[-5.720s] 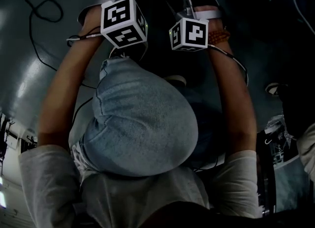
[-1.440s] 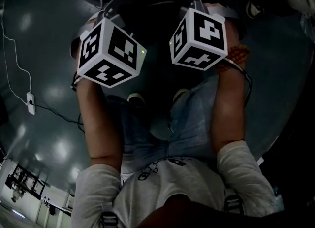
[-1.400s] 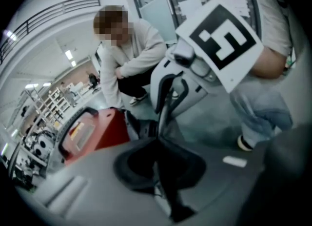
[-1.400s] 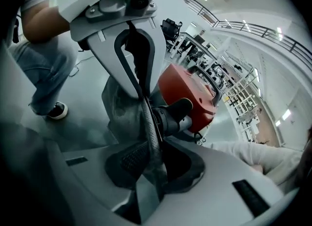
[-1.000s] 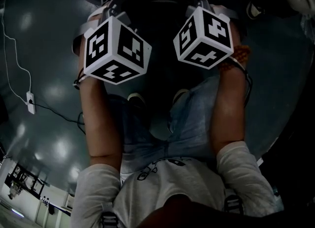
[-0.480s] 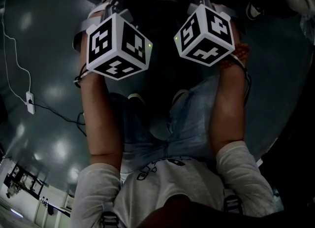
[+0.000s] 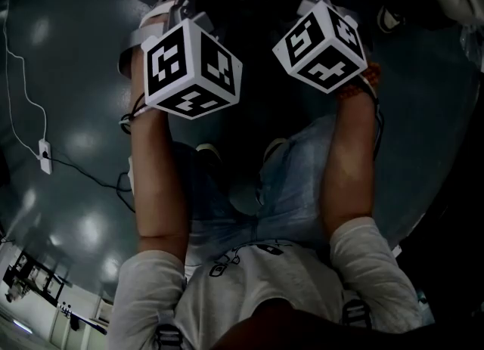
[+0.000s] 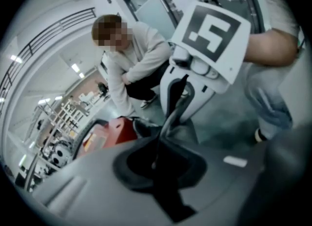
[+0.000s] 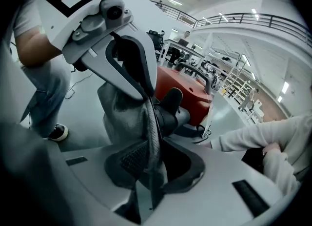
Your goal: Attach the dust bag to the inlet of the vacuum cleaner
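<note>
Jaws, left gripper view: left gripper (image 8: 156, 164) pinched on dust bag (image 8: 171, 115) edge; red vacuum cleaner (image 8: 109, 132) behind. Right gripper view: right gripper (image 9: 152, 169) jaws clamped on same dust bag, near vacuum cleaner. Head view: grippers side by side.

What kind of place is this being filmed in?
Probably a big indoor workshop or lab hall. It has a glossy grey floor, an upper walkway with a railing, strip lights overhead and open metal racks of equipment along one side.
</note>
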Available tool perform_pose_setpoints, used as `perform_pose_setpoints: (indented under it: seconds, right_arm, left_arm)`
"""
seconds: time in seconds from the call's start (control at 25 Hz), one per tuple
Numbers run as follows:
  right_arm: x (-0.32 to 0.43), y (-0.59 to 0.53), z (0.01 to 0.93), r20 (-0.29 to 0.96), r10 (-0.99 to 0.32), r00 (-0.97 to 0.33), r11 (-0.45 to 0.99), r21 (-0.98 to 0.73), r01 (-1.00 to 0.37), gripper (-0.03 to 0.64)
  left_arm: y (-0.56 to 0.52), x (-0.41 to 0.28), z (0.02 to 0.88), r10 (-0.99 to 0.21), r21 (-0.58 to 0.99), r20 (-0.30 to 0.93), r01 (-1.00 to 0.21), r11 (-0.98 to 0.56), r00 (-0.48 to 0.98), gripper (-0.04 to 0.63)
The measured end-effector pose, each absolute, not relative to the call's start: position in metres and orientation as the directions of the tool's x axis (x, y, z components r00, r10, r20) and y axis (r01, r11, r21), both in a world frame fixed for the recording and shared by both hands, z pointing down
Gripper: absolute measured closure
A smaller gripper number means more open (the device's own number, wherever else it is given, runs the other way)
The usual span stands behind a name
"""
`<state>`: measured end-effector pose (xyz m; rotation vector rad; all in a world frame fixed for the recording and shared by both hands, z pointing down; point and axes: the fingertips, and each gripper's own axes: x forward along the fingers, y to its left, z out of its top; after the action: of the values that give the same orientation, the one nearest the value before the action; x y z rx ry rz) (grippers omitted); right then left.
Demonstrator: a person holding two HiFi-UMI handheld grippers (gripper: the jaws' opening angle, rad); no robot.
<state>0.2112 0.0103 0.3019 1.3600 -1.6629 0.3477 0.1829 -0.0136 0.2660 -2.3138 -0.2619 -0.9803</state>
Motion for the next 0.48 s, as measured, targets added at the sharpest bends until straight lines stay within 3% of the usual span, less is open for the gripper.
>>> perform_pose_setpoints:
  seconds: [0.28, 0.48]
  right_arm:
    - [0.209, 0.000, 0.292, 0.791, -0.590, 0.161, 0.423, 0.473, -0.772, 0.537]
    - [0.212, 0.004, 0.295, 0.779, -0.619, 0.094, 0.367, 0.393, -0.843, 0.537]
  left_arm:
    - [-0.021, 0.172, 0.273, 0.020, -0.333, 0.698, 0.349, -0.876, 0.716, 0.563]
    - [-0.021, 0.181, 0.268, -0.034, -0.406, 0.697, 0.356, -0.842, 0.716, 0.558]
